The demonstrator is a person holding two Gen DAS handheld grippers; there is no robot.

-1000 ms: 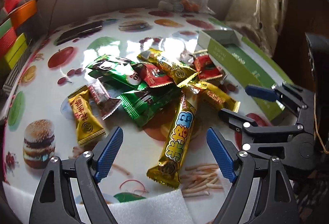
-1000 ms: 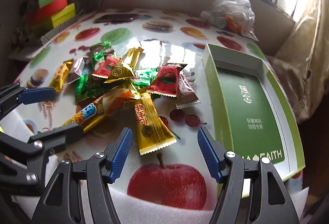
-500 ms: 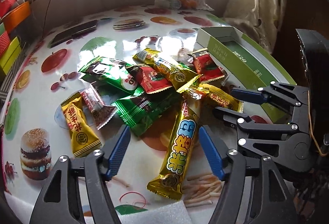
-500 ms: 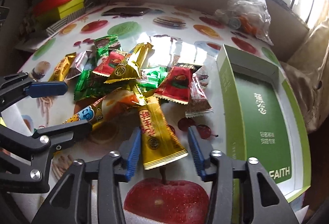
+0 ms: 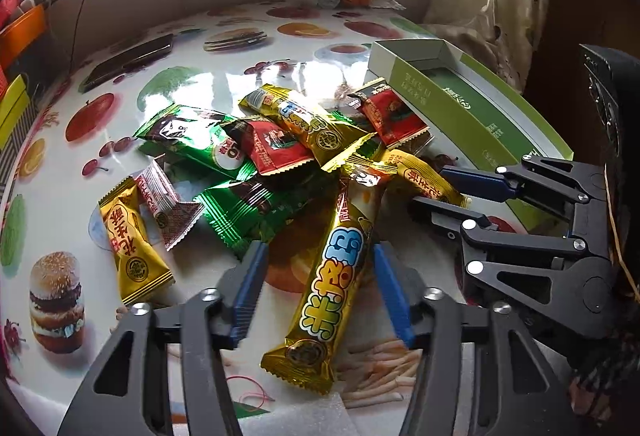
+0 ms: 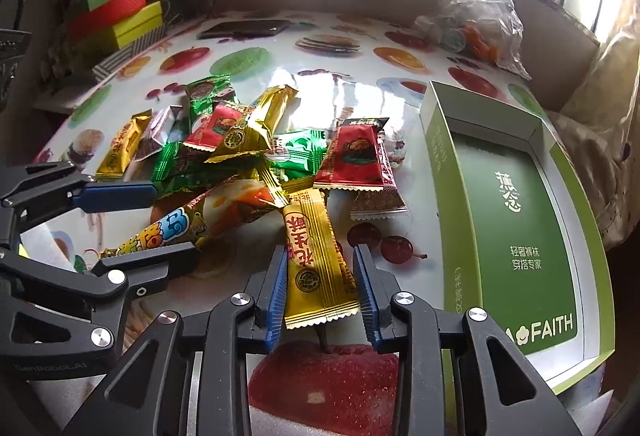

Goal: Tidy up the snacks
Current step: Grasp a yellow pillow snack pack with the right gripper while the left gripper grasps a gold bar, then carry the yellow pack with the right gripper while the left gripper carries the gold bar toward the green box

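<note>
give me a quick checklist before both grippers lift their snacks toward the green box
1. Long gold bar between left gripper pads: ok, jaws closing, gaps remain.
2. Yellow packet between right gripper pads: ok, jaws closing, firm grip cannot tell.
3. Bar free of the pile: not ok, its far end sits among other wrappers.
4. Packet free of the pile: not ok, its top is tucked under them.
5. Green box open and empty: ok.
6. Grippers apart: ok, but close.
</note>
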